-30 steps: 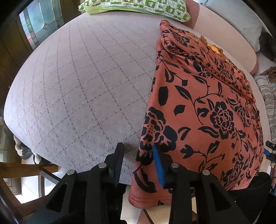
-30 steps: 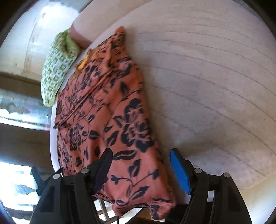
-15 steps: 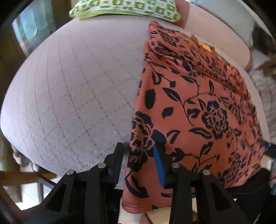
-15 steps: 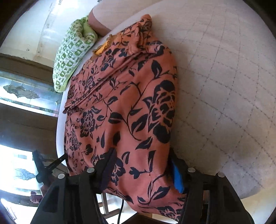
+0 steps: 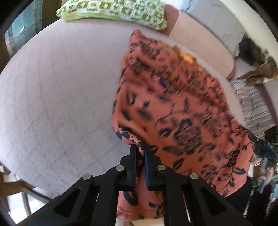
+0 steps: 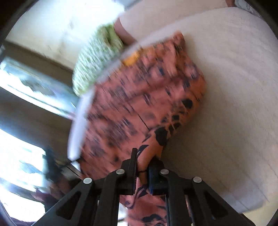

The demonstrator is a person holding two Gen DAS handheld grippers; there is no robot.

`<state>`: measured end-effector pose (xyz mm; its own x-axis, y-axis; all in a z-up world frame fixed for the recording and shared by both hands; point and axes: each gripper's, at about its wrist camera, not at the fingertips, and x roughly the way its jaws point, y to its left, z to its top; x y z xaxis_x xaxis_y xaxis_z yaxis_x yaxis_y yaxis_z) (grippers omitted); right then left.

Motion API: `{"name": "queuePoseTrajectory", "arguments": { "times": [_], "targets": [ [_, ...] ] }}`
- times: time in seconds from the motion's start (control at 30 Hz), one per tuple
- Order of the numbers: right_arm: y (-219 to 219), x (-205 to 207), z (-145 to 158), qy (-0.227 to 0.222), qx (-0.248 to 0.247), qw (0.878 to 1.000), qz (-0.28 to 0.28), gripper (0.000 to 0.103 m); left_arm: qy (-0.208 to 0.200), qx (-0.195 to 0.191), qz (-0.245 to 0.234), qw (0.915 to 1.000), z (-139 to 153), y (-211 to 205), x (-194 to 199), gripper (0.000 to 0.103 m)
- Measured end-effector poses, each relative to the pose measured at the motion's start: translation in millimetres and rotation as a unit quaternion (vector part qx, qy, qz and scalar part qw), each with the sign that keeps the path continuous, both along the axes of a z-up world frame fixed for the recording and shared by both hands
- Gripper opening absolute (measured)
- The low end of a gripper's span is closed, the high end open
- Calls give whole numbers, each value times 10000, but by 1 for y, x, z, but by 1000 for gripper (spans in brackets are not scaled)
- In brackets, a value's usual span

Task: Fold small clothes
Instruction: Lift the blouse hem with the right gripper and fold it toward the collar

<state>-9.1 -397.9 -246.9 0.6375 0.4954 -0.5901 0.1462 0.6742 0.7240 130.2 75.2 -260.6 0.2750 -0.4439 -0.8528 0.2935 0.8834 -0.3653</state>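
Both grippers clamped on near hem corners of orange floral garment [image 5: 182,111], jaws just closed w/ cloth between: left gripper [image 5: 140,153] on left corner, right gripper [image 6: 142,165] on right; long axis runs straight ahead of both across quilted mattress [image 5: 60,87], so fold prob. goes fwd.

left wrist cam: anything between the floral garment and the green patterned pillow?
Nothing: in the left wrist view only bare quilted bedcover separates the orange floral garment from the green patterned pillow.

Garment [image 6: 139,107] print perhaps floral, blurred
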Motion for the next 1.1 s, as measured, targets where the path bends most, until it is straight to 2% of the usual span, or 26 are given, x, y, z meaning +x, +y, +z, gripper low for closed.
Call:
{"name": "queuePoseTrajectory", "arguments": {
  "times": [0.13,0.23,0.4,0.47,0.57,0.63,0.67,0.73,0.8,0.87,0.9,0.93,0.97,1.0,1.03,1.1],
  "targets": [
    [-19,25,19,-433,405,9976,-347,10,-334,-359,-60,9988,35,-9,29,8],
    [-36,53,26,-573,575,9948,-615,10,-438,-604,-37,9972,54,-15,60,8],
    [-79,109,20,-624,925,9857,-1259,10,-696,-566,102,9959,70,-36,136,8],
    [-94,134,9,-563,1073,9815,-1482,10,-729,-601,244,9952,65,-43,169,8],
    [-111,168,-16,-318,1187,9782,-1675,10,-582,-566,506,9954,39,-49,209,8],
    [-117,183,-38,-57,1281,9763,-1745,13,-410,-404,770,9954,14,-53,225,8],
    [-119,190,-55,184,1358,9738,-1815,13,-273,-395,923,9946,-3,-52,229,8],
    [-125,192,-74,281,1666,9686,-1825,14,-267,-521,1073,9925,-13,-46,226,10],
    [-129,190,-73,220,1819,9663,-1810,15,-311,-652,1139,9909,-10,-39,221,12],
    [-127,190,-56,187,1488,9756,-1603,18,-423,-723,1171,9896,5,-31,213,23],
    [-126,187,-50,119,1351,9783,-1566,21,-584,-777,1253,9873,16,-26,205,41],
    [-122,182,-42,72,1201,9806,-1550,34,-751,-824,1356,9845,25,-21,197,63],
    [-118,176,-36,65,1084,9818,-1559,47,-924,-869,1477,9809,33,-15,186,71],
    [-115,172,-31,31,1019,9821,-1585,80,-1061,-903,1586,9775,39,-10,175,75],
    [-111,162,-24,-128,889,9815,-1690,89,-1105,-908,1630,9762,41,-8,169,75],
    [-108,151,-14,-193,621,9822,-1760,89,-1098,-858,1616,9770,39,-5,156,75]
  ]
}}
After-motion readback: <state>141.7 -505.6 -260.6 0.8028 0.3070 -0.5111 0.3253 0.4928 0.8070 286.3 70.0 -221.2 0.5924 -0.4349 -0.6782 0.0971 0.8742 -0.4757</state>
